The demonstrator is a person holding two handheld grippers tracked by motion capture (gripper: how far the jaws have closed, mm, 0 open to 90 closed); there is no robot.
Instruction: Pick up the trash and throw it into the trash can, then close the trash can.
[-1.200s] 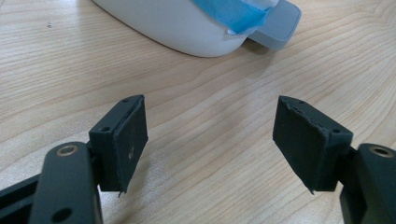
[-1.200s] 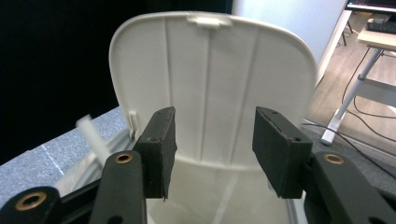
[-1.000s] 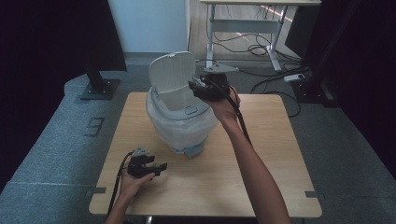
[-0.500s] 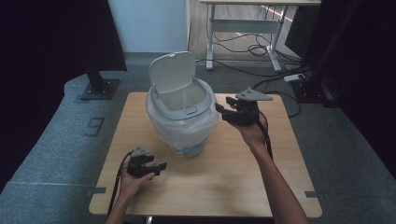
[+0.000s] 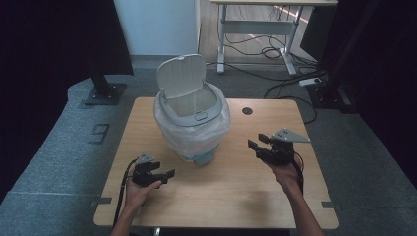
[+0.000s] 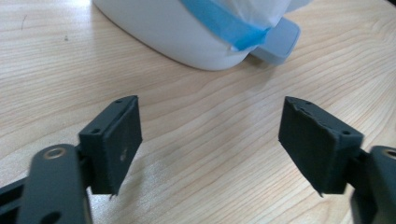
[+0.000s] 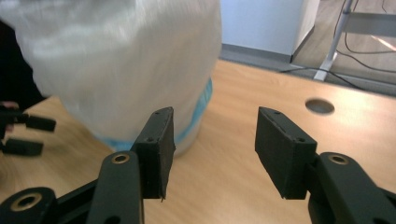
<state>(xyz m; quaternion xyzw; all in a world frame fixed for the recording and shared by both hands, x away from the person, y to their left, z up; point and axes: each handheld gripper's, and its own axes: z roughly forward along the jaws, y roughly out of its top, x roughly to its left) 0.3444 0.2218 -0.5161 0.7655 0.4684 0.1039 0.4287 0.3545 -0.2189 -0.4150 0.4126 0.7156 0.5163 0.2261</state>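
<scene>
One trash bin stands on one wooden table, near the middle and a bit to the back. It has one lid, and the lid stands up, open. One white bag lines the bin and hangs over its sides, with one blue band near the bottom.

There are two grippers. The left gripper rests low on the table, just in front of the bin. Its jaws are wide apart with nothing in them, and they have just been opening. The right gripper is off to the bin's right side, not touching it. Its jaws are apart too, and hold nothing.

There is one round hole in the table.
</scene>
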